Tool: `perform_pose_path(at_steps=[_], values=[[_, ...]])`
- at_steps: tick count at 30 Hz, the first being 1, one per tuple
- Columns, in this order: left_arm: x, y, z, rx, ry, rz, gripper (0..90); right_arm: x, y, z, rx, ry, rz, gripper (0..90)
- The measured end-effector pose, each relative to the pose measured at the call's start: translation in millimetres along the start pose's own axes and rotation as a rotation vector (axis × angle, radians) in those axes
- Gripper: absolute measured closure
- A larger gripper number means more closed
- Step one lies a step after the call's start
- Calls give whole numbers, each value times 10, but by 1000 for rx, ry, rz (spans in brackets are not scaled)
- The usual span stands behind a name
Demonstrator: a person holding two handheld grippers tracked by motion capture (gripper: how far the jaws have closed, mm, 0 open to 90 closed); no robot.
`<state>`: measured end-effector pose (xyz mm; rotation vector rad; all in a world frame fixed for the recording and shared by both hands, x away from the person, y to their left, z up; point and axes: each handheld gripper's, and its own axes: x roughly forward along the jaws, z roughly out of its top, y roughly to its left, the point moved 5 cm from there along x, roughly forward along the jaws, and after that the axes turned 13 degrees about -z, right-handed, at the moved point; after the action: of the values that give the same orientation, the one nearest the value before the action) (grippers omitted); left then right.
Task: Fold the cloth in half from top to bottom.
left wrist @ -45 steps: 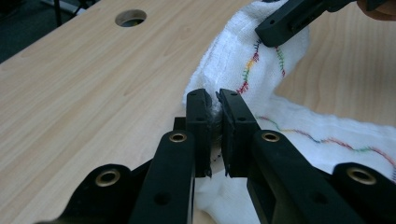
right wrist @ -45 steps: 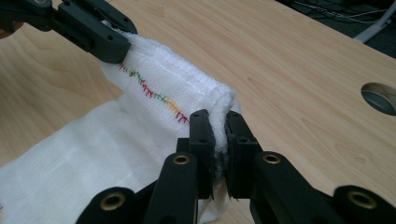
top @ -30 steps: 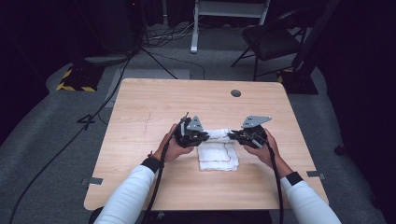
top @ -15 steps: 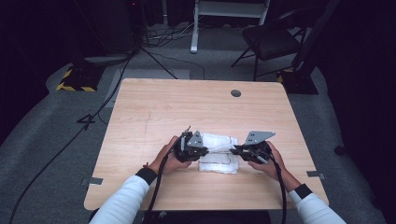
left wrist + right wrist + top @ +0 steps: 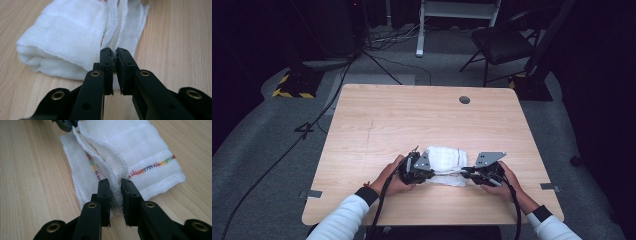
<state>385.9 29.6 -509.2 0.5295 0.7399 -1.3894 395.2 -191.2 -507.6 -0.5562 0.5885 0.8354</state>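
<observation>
No readable text, labels, brands or numbers in any view. Closest thing to a sign: yellow-black hazard striping on the stand base (image 5: 291, 93) at the left edge of the high view, upper half, no lettering on it. The white cloth (image 5: 140, 157) has a multicolour stitched line, upper centre of the right gripper view and also visible in the left gripper view; it's decorative stitching, not characters.
</observation>
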Motion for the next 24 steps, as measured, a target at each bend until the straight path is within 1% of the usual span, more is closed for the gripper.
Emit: perform_pose_path(at_steps=[2,3,5,7,8,9,10,11,12,14,16,17,18,19,20,21,22,23,24], values=[[7,-27,-17,4,-1,-10,838,-4,25,-22,-11,6,2,784],[10,-40,-26,3,1,-7,841,-9,54,-43,-14,11,11,783],[17,-60,-42,-1,2,-21,837,-16,77,-65,-14,17,15,776],[32,-70,-67,-5,10,-19,836,-18,89,-75,-15,20,13,770],[47,-71,-79,-6,20,-24,823,-19,106,-92,-24,24,12,759],[57,-69,-92,-5,32,-26,823,-19,106,-92,-24,24,12,759],[67,-65,-96,-5,30,-29,815,-18,113,-109,-24,31,8,743],[71,-65,-100,-8,30,-29,815,-18,113,-109,-24,31,8,743],[71,-64,-102,-1,36,-26,813,-18,119,-120,-25,34,7,742],[82,-63,-103,-1,38,-17,810,-13,126,-148,-27,43,1,747],[92,-37,-102,-2,37,-20,818,1,120,-169,-30,45,-1,758],[99,14,-97,-1,32,-16,827,16,92,-169,-21,50,-5,763],[99,14,-97,-1,32,-16,828,16,92,-169,-21,50,-5,763],[101,40,-96,-2,31,-11,828,30,75,-169,-18,52,-14,765],[100,71,-94,-5,29,-4,828,63,41,-172,-12,59,-33,766],[103,100,-92,-8,27,0,828,63,41,-172,-12,59,-33,766],[108,162,-85,-10,23,7,828,95,-8,-169,0,58,-46,769],[110,194,-79,-18,19,8,828,111,-36,-164,10,61,-50,769],[110,194,-79,-18,19,8,828,111,-36,-164,10,61,-50,769]])
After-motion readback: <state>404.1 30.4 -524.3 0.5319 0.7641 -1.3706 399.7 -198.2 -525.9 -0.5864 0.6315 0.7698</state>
